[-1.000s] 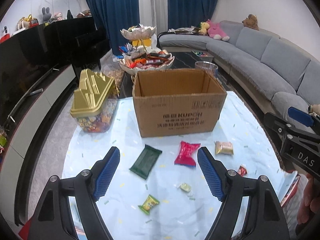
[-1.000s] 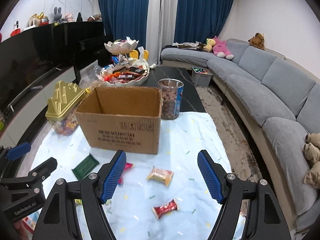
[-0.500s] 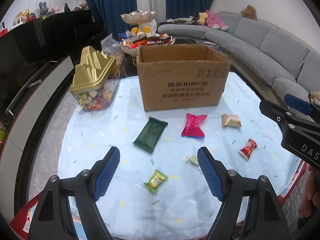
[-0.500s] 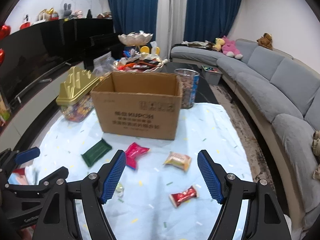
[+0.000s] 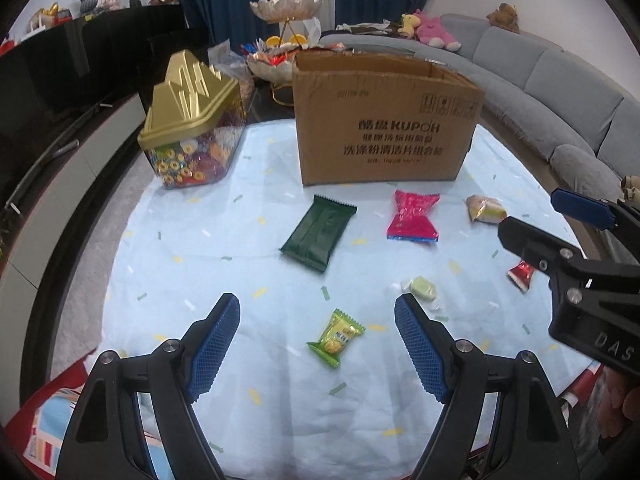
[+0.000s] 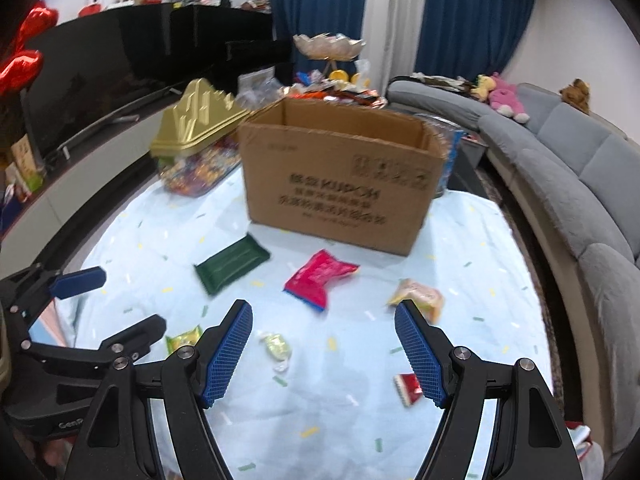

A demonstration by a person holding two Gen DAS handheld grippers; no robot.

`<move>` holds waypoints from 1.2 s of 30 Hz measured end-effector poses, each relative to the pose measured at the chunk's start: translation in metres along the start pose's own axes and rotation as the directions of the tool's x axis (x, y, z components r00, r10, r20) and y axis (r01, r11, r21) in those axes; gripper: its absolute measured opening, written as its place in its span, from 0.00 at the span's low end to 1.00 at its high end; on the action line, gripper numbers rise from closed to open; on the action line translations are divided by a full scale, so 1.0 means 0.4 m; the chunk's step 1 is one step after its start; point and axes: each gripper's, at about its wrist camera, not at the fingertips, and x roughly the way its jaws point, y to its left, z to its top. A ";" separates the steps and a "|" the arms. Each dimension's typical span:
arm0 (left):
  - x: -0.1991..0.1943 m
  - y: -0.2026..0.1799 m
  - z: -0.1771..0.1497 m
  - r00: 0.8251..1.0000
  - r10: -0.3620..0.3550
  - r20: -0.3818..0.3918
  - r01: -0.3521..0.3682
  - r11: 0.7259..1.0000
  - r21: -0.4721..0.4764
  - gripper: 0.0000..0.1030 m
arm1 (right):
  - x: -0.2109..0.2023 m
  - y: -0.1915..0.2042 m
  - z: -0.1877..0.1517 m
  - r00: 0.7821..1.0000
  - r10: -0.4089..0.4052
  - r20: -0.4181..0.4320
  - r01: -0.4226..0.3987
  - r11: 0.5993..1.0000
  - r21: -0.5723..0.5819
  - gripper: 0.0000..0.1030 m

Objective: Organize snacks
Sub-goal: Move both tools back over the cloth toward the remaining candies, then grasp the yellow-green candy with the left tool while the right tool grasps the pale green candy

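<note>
In the left wrist view, a brown cardboard box (image 5: 386, 124) stands open on the table (image 5: 168, 272), which has a light blue cloth on it. A clear candy jar with a gold lid (image 5: 192, 120) stands to the left of the box. In front of the box lie a dark green packet (image 5: 318, 232), a pink packet (image 5: 414, 216) and a small pale packet (image 5: 486, 209). Nearer than those lie a pale green candy (image 5: 422, 287), a red candy (image 5: 520, 274) and a small green and yellow packet (image 5: 338, 336). The left gripper (image 5: 318, 344) has its blue fingers (image 5: 214, 344) wide apart with nothing held, and the green and yellow packet lies between them on the cloth. The right gripper (image 5: 560, 224) pokes in from the right side, in front of the box. In the right wrist view, the box (image 6: 340, 176) is a bit blurry, with the gold-lidded jar (image 6: 196, 136) to its left. The green packet (image 6: 232, 264), pink packet (image 6: 320, 276) and pale packet (image 6: 418, 294) lie in front of the box. The right gripper (image 6: 324, 348) has its fingers (image 6: 228, 354) wide apart and holds nothing. The pale green candy (image 6: 276, 346) lies just inside its left finger, and the red candy (image 6: 408, 388) peeks out beside its right finger. The left gripper (image 6: 104, 300) shows at the left edge, open too.
</note>
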 end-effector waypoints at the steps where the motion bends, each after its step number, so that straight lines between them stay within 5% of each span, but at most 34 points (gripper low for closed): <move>1: 0.007 0.003 -0.005 1.000 -0.002 -0.007 0.002 1.000 -0.003 0.77 | 0.007 0.004 -0.003 1.000 0.005 -0.005 -0.005 1.000 -0.005 0.72; 21: 0.123 -0.008 -0.066 0.997 -0.045 -0.068 0.050 0.996 0.072 0.68 | 0.146 0.031 -0.065 0.991 0.102 -0.091 -0.106 0.994 -0.038 0.71; 36: 0.178 -0.038 -0.085 0.995 -0.039 -0.096 0.053 0.987 0.149 0.51 | 0.218 0.039 -0.099 0.976 0.172 -0.132 -0.182 0.981 -0.068 0.48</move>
